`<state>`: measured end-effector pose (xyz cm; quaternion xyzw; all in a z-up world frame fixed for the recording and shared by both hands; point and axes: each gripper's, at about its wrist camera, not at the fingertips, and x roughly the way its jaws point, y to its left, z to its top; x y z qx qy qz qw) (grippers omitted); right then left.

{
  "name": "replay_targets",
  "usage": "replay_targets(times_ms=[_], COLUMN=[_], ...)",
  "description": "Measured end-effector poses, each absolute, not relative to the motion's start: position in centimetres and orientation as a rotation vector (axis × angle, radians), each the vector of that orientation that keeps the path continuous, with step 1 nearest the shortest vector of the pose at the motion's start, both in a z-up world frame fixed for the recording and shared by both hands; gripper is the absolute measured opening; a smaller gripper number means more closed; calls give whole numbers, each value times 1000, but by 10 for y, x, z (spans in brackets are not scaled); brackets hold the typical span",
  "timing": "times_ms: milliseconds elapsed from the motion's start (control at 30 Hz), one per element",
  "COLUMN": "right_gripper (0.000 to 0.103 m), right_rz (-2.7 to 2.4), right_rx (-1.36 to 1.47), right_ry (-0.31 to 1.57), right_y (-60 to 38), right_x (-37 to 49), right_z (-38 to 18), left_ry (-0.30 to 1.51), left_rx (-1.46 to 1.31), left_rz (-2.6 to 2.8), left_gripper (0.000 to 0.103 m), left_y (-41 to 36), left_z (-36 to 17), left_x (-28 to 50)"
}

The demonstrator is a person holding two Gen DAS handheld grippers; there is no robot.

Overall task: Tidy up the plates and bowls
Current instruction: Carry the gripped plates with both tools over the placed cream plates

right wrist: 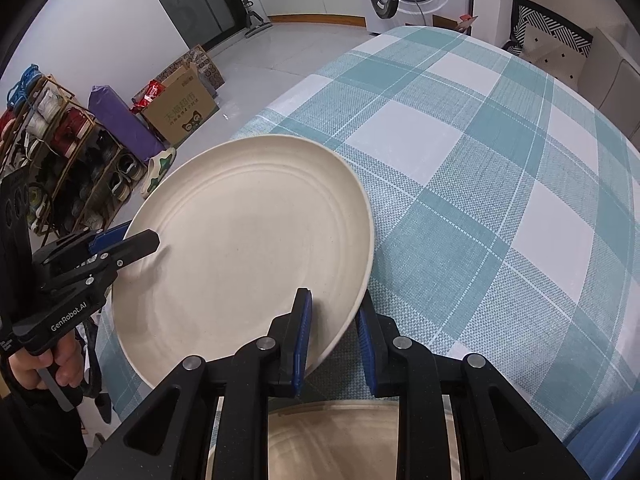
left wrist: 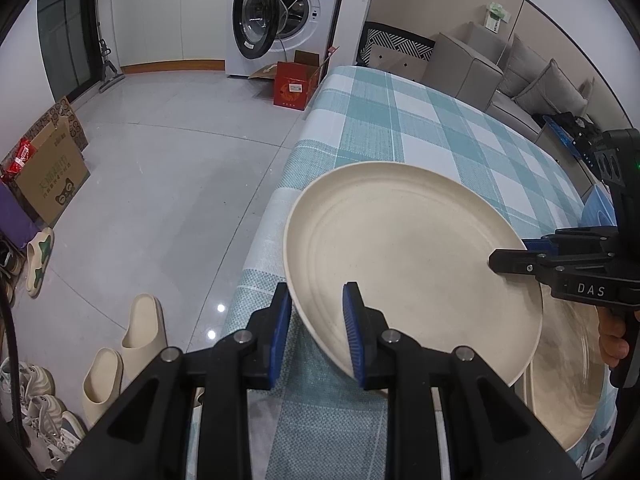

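Plate (left wrist: 412,256) between both jaws (second plate (right wrist: 332,440) clearer from right wrist)

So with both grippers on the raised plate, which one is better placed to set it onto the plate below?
Probably right: the right gripper clamps the cream plate directly above the second plate; the left gripper holds the far rim.

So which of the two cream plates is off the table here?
The upper cream plate, tilted and clamped at opposite rims by the left gripper and right gripper. The other plate lies flat underneath.
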<state>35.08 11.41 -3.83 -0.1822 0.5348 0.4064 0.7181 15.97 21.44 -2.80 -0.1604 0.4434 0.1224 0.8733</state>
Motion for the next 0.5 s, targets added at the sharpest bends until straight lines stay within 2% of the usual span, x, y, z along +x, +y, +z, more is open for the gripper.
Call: replay_targets(times_ms=[500], right_gripper=[23], right_rz=[893], right_rx=[-397], right_ry=[1117], right_y=[99], right_x=[337], right_z=[-15], left_ry=[877], left_rx=[-315], left_rz=[242], left_gripper=[24], left_y=[204], left_z=[-10], left_x=[154])
